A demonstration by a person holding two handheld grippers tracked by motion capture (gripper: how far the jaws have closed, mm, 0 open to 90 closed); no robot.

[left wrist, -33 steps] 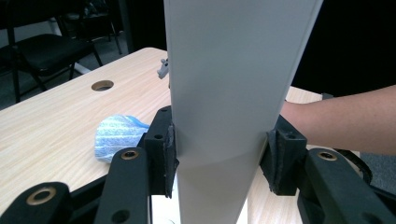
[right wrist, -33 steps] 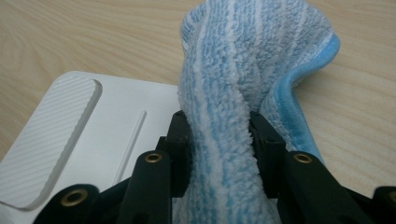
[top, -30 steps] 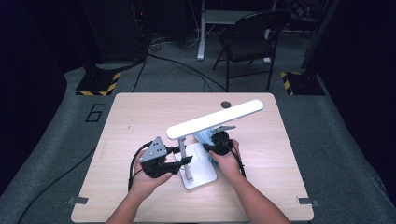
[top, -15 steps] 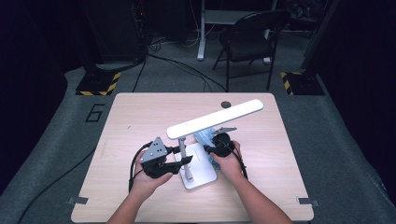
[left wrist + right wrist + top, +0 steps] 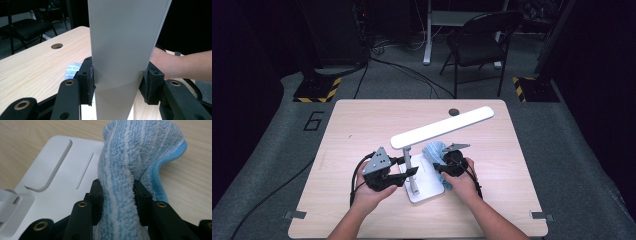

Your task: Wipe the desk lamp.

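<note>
The left tool [image 5: 404,169] clamps the lamp [image 5: 412,172] post, steadying it on the tabletop [image 5: 357,125]. The right tool [image 5: 117,195], closed on the blue cloth [image 5: 132,165], has slid a little across the lamp base [image 5: 57,195], so the wiping seems underway.

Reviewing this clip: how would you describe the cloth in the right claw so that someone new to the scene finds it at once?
Start at the white desk lamp near the middle of the wooden table, its flat base toward the person. The cloth lies over that base's edge, pinched between the jaws of the right claw. It is the one soft thing there: fluffy, blue-and-white striped, with a plain blue hem.
</note>
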